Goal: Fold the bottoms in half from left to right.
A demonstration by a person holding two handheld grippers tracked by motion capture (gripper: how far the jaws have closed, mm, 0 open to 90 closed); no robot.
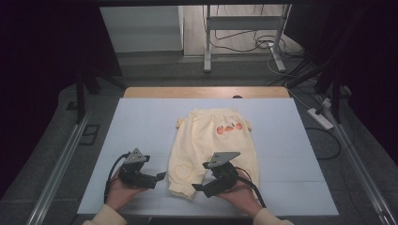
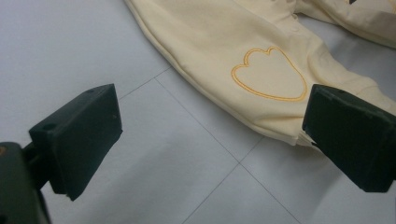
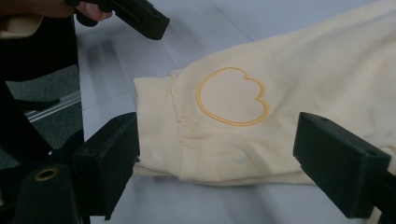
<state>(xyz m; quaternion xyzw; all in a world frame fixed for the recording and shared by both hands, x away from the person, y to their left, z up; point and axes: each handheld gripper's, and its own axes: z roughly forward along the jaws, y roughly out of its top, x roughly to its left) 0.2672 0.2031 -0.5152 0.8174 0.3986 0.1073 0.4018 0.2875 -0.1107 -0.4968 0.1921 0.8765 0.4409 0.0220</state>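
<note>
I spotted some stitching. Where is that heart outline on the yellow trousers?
The heart outline sits low on the trousers' left leg, between the left gripper and right gripper.

The right tool (image 3: 217, 168) has its two black jaws wide apart at the lower left and lower right of the frame, with the pale yellow trouser leg (image 3: 289, 102) lying flat between them on the white surface (image 3: 140, 60). An outlined orange heart (image 3: 232, 97) sits mid-frame — beside the ribbed cuff (image 3: 156, 121), where two snap studs show. At upper left, the other tool (image 3: 140, 16) hangs over the surface.
</note>
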